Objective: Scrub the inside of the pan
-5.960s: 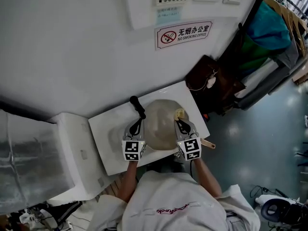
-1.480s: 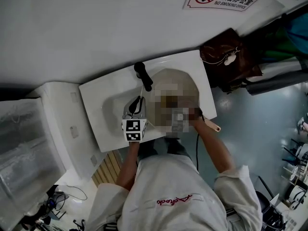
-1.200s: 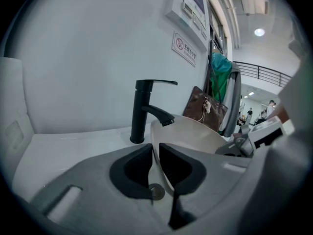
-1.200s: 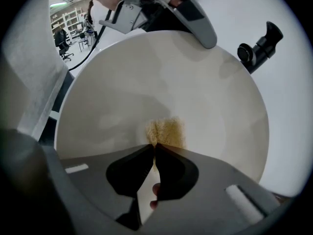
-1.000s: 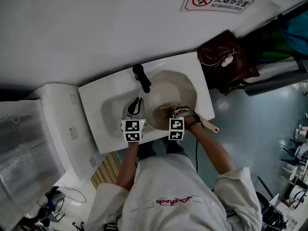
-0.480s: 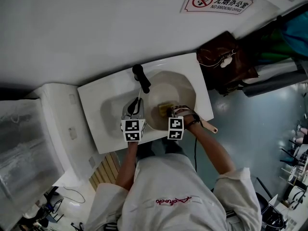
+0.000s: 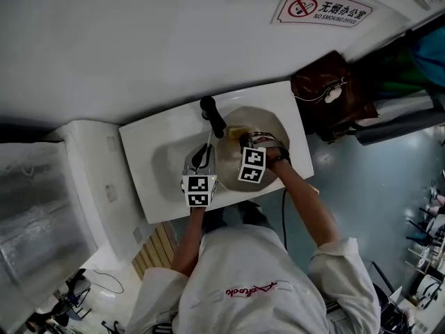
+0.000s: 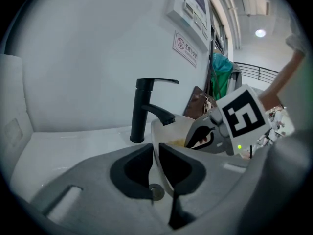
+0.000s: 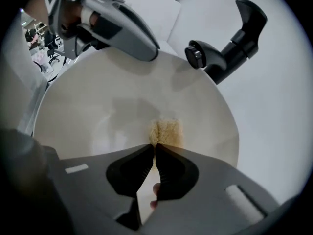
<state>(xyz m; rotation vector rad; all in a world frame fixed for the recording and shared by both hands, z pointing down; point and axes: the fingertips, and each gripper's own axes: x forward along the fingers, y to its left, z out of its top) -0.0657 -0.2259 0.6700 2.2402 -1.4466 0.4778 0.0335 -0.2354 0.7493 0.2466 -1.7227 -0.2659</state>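
Observation:
A beige pan (image 7: 268, 127) sits tilted in the white sink (image 7: 149, 152), under the black faucet (image 7: 212, 115). My left gripper (image 7: 204, 156) is shut on the pan's near-left rim; the thin rim (image 8: 157, 146) runs between its jaws (image 8: 155, 165). Inside the pan my right gripper (image 7: 243, 141) is shut on a yellow sponge (image 9: 165, 131), which it presses against the pan's inner wall (image 9: 98, 111) just below the faucet (image 9: 230, 38). The left gripper view shows the right gripper's marker cube (image 8: 242, 119) over the pan.
A brown bag (image 7: 334, 92) stands on the floor right of the sink. A white cabinet (image 7: 90, 179) adjoins the sink on the left. The wall with a no-smoking sign (image 7: 323, 9) is close behind the faucet.
My right gripper has carried the sponge from the pan's near side up across the inside towards the faucet. The left gripper still holds the rim in the same place.

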